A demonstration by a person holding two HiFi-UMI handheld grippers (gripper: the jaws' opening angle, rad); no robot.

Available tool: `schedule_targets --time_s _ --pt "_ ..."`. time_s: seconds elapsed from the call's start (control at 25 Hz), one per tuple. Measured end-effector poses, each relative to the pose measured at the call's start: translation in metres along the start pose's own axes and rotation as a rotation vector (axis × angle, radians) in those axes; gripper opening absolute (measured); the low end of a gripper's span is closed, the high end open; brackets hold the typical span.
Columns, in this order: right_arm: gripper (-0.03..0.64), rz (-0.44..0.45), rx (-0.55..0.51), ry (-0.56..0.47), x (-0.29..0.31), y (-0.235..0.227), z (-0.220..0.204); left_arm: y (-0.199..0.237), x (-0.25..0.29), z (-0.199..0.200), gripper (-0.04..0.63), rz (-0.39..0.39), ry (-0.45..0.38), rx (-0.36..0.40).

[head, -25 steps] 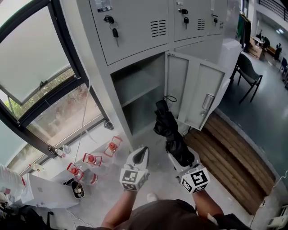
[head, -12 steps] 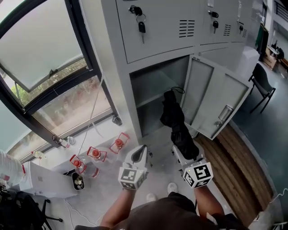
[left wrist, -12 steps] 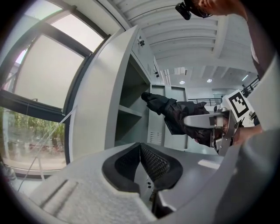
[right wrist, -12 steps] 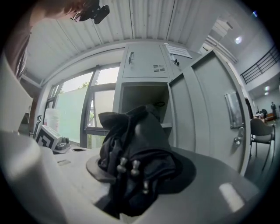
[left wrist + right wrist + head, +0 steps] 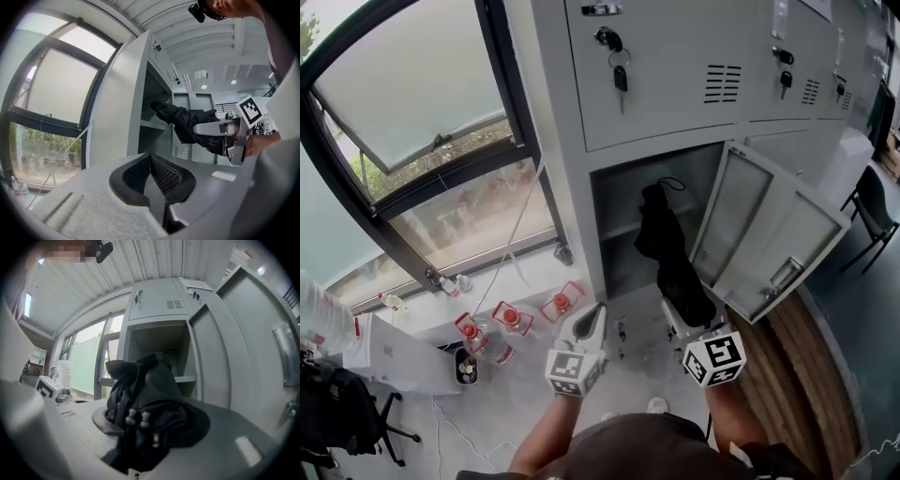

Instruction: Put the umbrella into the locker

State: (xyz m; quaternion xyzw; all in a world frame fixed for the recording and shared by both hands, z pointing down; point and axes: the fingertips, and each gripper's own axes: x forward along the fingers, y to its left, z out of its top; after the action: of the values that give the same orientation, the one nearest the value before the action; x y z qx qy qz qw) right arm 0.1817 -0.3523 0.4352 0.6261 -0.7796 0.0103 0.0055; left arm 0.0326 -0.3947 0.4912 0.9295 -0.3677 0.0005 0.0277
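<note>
A folded black umbrella (image 5: pixel 667 251) juts level from my right gripper (image 5: pixel 682 314), whose jaws are shut on it; its far end with a loop reaches the mouth of the open locker (image 5: pixel 652 187). In the right gripper view the umbrella (image 5: pixel 150 404) bulges between the jaws, with the open compartment (image 5: pixel 157 345) and its shelf straight ahead. My left gripper (image 5: pixel 592 323) hangs beside it to the left, jaws together and empty. The left gripper view shows its pads (image 5: pixel 161 174) meeting, with the umbrella (image 5: pixel 187 123) and the right gripper (image 5: pixel 229 136) off to the right, by the locker (image 5: pixel 152 117).
The locker door (image 5: pixel 769 234) stands swung open to the right. Closed lockers with keys (image 5: pixel 619 70) sit above. A tilted window (image 5: pixel 412 103) is at the left. Red-capped bottles (image 5: pixel 511 319) stand on the floor below it. Wooden boards (image 5: pixel 802 375) lie at the right.
Both grippers have moved toward the locker. The umbrella's tip has gone from in front of the opening to its mouth. The locker front now fills more of the head view.
</note>
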Motion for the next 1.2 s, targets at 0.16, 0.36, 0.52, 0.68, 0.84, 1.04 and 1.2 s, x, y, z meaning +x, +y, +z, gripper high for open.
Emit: schedule_targets --time_s 0.16,0.36,0.52,0.68,0.84,1.04,1.2 --pt "0.233 0.052 -0.01 0.007 0.023 -0.003 0.01 0.01 0.002 0.005 0.003 0.041 -0.011 0.004" --pt "0.233 0.087 -0.002 0.017 0.051 -0.008 0.025 0.018 0.004 0.014 0.003 0.079 -0.027 0.01" --pt "0.233 0.099 -0.001 0.012 0.072 -0.014 0.043 0.022 0.004 0.015 0.003 0.104 -0.032 0.015" --pt "0.233 0.111 -0.006 0.026 0.098 -0.018 0.054 0.023 0.004 0.014 0.003 0.12 -0.026 0.011" --pt "0.235 0.115 -0.012 0.045 0.122 -0.022 0.062 0.024 0.006 0.014 0.003 0.13 -0.024 0.007" --pt "0.235 0.123 -0.018 0.085 0.146 -0.026 0.077 0.029 0.007 0.022 0.003 0.139 -0.033 0.024" --pt "0.236 0.112 -0.033 0.154 0.172 -0.027 0.085 0.032 0.007 0.025 0.003 0.149 -0.028 0.052"
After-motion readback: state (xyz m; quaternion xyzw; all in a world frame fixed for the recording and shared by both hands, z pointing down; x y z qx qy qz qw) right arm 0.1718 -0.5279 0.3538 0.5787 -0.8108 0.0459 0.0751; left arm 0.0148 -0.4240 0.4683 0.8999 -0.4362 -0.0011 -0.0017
